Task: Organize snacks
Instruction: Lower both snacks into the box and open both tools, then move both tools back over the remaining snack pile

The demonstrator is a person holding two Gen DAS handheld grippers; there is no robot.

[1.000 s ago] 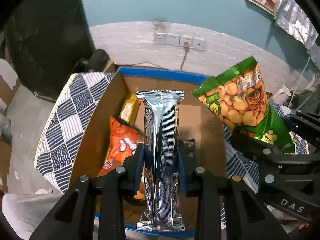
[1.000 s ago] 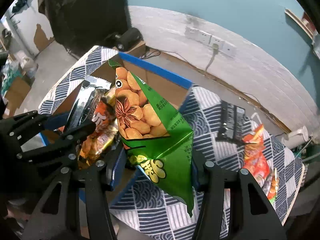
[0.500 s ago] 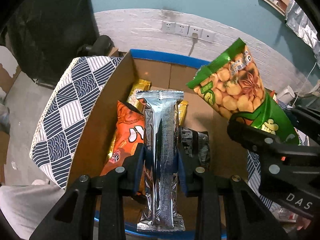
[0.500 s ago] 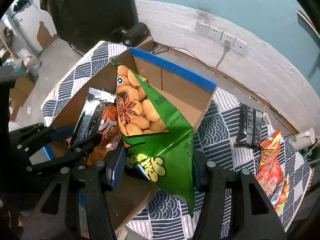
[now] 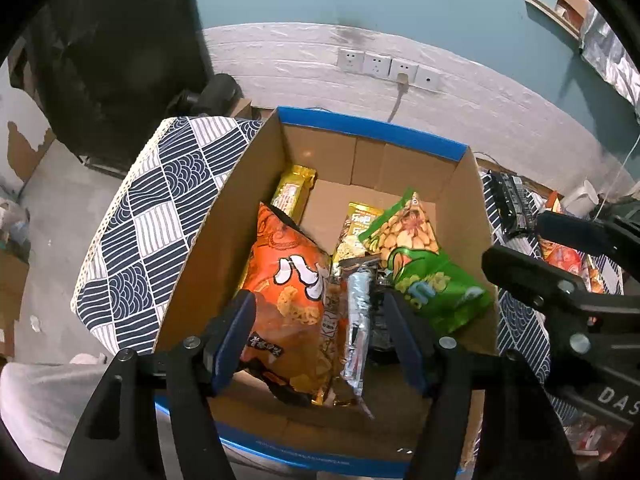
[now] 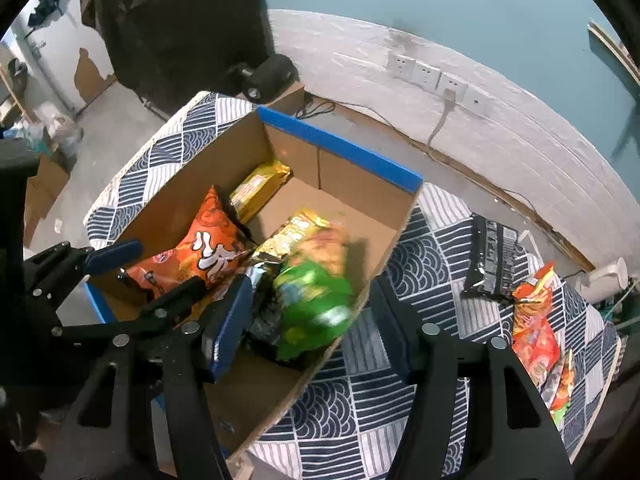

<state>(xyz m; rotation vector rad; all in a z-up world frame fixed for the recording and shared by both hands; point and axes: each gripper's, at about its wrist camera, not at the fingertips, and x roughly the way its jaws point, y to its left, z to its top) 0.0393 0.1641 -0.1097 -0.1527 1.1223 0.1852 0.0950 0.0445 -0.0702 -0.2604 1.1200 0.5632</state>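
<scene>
Left wrist: we see both grippers, left (image 5: 318, 336) and right (image 6: 310, 320), fingers just spread, empty; silver bar (image 5: 357, 332) and green bag (image 5: 424, 268) sit in box (image 5: 372, 128). Packets (image 6: 534, 332) remain on desk (image 6: 400, 400).

Both views are lit softly and evenly, with no hard shadows; the teal wall (image 5: 400, 0) looks flat and dull, and the source of the light cannot be told. Fisheye distortion bends the white brick band (image 5: 460, 88) into an arc, and black vignette fills the corners. In the left wrist view the silver packet (image 5: 358, 312) throws small glints and the snacks are sharp. In the right wrist view the green peanut bag (image 6: 316, 304) is smeared by motion blur while the cardboard box (image 6: 340, 148) around it stays crisp. A dark curtain (image 6: 180, 20) swallows detail.
</scene>
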